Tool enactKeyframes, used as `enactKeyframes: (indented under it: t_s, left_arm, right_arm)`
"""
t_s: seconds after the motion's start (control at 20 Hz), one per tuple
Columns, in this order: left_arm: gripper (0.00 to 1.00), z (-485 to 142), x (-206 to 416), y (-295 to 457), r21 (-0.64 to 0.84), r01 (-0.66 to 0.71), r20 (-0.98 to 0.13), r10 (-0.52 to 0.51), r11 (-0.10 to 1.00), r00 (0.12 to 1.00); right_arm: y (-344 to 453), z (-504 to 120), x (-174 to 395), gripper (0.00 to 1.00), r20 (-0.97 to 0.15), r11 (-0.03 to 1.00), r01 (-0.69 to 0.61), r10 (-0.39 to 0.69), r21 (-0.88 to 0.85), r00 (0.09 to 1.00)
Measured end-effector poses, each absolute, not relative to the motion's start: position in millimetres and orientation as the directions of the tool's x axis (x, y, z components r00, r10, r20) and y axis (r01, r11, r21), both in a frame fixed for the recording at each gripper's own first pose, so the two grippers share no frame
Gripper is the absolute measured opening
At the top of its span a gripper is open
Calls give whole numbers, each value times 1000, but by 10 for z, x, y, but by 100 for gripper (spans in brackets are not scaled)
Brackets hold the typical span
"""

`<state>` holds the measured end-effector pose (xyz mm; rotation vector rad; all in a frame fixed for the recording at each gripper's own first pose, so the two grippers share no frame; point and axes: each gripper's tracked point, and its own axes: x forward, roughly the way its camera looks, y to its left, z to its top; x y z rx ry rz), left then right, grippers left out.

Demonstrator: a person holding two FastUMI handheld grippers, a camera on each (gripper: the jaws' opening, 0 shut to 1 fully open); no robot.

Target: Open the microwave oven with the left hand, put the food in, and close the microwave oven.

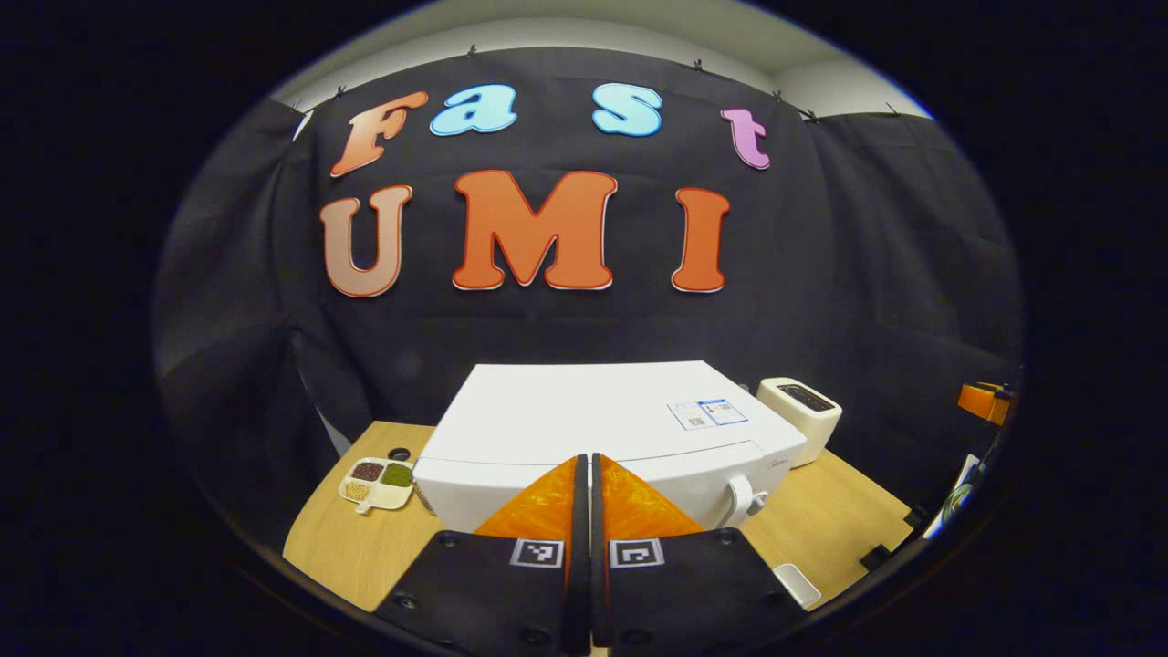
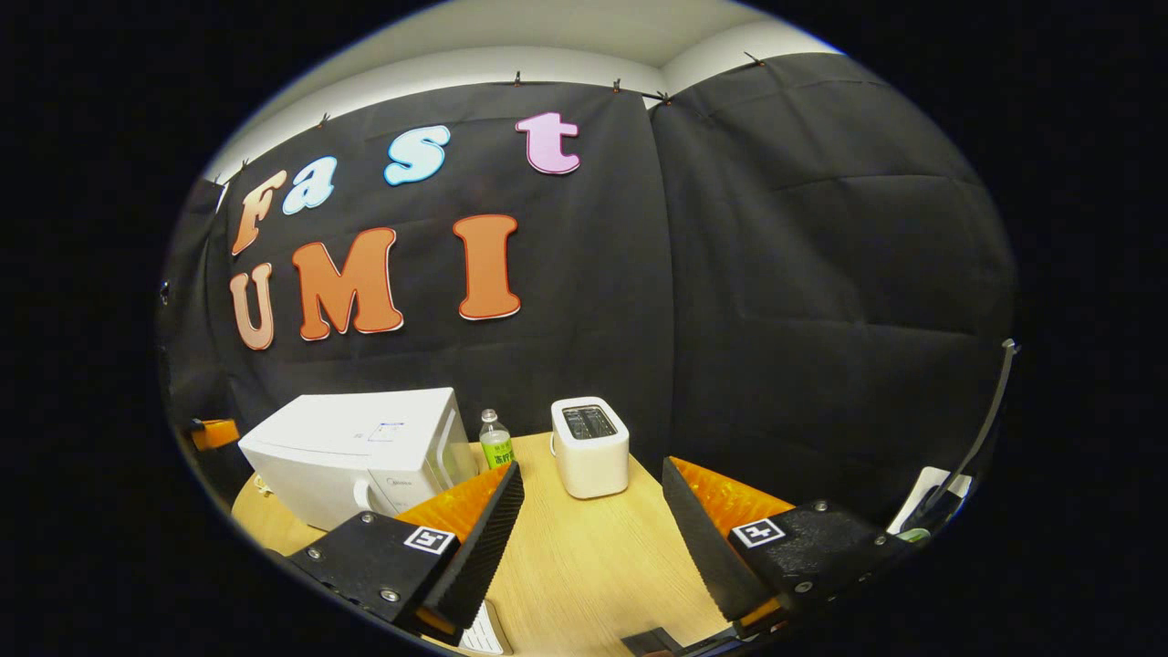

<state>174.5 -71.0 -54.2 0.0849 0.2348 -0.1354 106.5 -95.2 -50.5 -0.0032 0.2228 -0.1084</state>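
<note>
A white microwave (image 1: pixel 584 411) stands on the wooden table (image 1: pixel 365 547) with its door closed and a white handle (image 1: pixel 741 500) at the front right. In the left gripper view my left gripper (image 1: pixel 585 464) is shut with nothing in it, held just above and in front of the microwave's top edge. A small tray of food (image 1: pixel 379 482), split into compartments, lies on the table left of the microwave. In the right gripper view my right gripper (image 2: pixel 593 470) is open and holds nothing, hovering over the table (image 2: pixel 584 557) to the right of the microwave (image 2: pixel 356 452).
A white toaster (image 2: pixel 590 445) stands right of the microwave, and a small plastic bottle (image 2: pixel 495 443) sits between them. The toaster (image 1: pixel 798 415) lies at the right in the left gripper view. A white object (image 1: pixel 798 584) rests near the table's front edge.
</note>
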Motion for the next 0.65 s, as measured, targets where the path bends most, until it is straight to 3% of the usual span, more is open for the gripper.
enactKeyframes:
  t_s: [0.25, 0.3, 0.35, 0.4, 0.55, 0.6, 0.65]
  left_arm:
    - [5, 244, 1515, -263, 32, 65, -162, -59, 997, 985]
    - [22, 385, 1419, -175, 31, 57, -148, -51, 998, 988]
    - [65, 529, 1380, -93, 37, 46, -129, -41, 998, 991]
    - [75, 650, 1323, -7, 44, 35, -114, -29, 998, 993]
    - [72, 911, 1150, 180, 34, 0, -101, 3, 999, 995]
    - [77, 978, 1108, 277, 32, -25, -96, 28, 999, 995]
    - [92, 1056, 1066, 372, 33, -47, -85, 50, 998, 995]
  right_arm:
    - [-730, -246, 1260, 94, -205, 997, 53, -65, -63, 977]
    - [-664, -197, 1288, 94, -203, 997, 37, -51, -73, 978]
    - [-591, -133, 1311, 95, -196, 997, 21, -37, -80, 980]
    - [-526, -80, 1338, 95, -189, 996, 6, -22, -84, 982]
    - [-318, 32, 1374, 95, -180, 996, -38, 23, -77, 983]
    - [-250, 66, 1387, 95, -177, 996, -50, 36, -75, 984]
    - [-202, 103, 1377, 95, -172, 996, -59, 46, -73, 984]
